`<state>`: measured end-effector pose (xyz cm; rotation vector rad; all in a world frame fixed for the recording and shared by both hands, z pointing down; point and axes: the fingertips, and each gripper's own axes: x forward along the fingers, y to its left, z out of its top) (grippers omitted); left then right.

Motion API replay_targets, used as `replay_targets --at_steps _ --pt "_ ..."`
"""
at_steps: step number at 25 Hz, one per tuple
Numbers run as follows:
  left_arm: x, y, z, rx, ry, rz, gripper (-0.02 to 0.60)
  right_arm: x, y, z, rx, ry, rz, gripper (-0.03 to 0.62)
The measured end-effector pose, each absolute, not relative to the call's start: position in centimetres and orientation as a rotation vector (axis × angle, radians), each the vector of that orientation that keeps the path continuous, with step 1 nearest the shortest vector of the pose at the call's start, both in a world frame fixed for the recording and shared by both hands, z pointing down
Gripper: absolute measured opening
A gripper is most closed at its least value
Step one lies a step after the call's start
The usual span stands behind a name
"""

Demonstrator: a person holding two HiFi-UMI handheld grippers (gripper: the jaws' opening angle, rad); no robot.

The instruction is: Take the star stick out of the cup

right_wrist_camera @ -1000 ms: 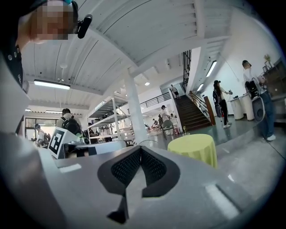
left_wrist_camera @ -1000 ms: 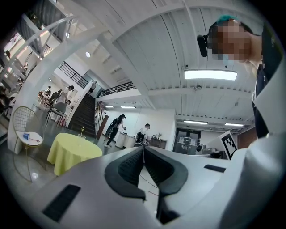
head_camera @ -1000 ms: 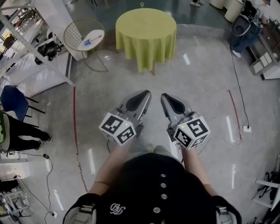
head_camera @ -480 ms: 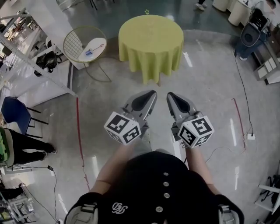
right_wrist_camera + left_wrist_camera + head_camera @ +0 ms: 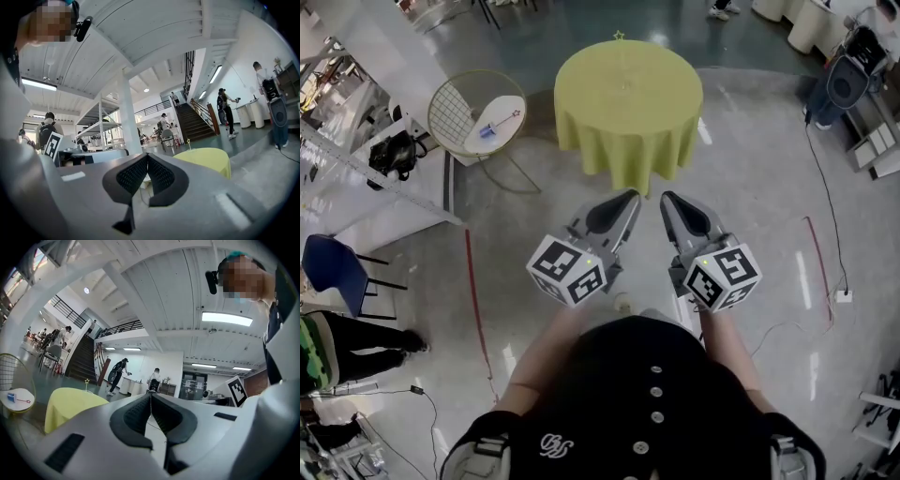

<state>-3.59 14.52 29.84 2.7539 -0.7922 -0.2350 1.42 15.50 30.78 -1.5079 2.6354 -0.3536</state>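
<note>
Left gripper (image 5: 625,199): jaws pressed together with nothing between them — held level above the floor, short of the table.
Right gripper (image 5: 669,200): likewise clenched on nothing, just beside the left one.
Star stick (image 5: 619,36): stood upright at the far edge of the round yellow table (image 5: 628,141), well apart from both grippers; a small pale star topped a thin stem.
Cup: too small to make out at the stick's foot.
Side table (image 5: 478,145): off to the left, a second wand (image 5: 504,119) lay flat there near a small blue thing (image 5: 487,132).
Handling: the stick looked very light and thin, probably stiff yet easy to bend or snap — and a light cup could tip or lift along with it.
Where to hold: likely the bare stem just below the star, pinched gently and drawn straight up.
</note>
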Motion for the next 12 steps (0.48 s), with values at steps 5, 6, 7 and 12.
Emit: replay_targets --at_steps 5,6,7,12 --pt "-4.4 12.3 30.8 2.731 -0.775 -0.23 0.018 0.9 13.3 30.8 -1.506 2.611 -0.363 0.003" --pt "-4.6 11.9 30.9 2.727 -0.775 -0.231 0.018 0.8 13.0 30.9 -1.508 2.61 -0.371 0.003" --pt "-4.8 11.6 31.0 2.722 -0.776 -0.233 0.018 0.6 12.8 31.0 -1.512 2.609 -0.377 0.003" --pt "-4.8 10.3 31.3 2.705 -0.772 -0.244 0.018 0.4 11.9 31.5 -1.523 2.609 -0.397 0.003"
